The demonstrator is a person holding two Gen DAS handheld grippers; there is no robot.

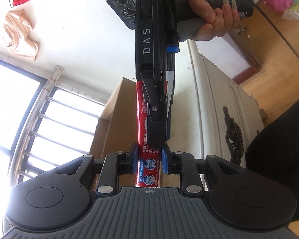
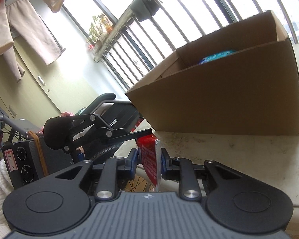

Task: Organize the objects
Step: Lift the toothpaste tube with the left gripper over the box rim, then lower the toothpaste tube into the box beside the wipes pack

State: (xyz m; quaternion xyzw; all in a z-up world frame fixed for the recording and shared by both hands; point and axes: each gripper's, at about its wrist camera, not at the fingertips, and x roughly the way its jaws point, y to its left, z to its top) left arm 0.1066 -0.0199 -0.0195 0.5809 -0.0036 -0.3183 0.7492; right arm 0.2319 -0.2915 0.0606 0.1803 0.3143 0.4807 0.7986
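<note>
A red toothpaste tube is held at both ends. My left gripper is shut on its printed end. My right gripper is shut on the tube near its flat crimped end; in the left wrist view the right gripper reaches in from above and covers the tube's middle. In the right wrist view the left gripper comes in from the left and touches the tube's top. An open cardboard box stands on the pale table just beyond, with a blue packet inside.
A barred window runs behind the box. Clothes hang at the upper left. A wheelchair stands past the table's left edge. The white table and a wooden floor show in the left wrist view.
</note>
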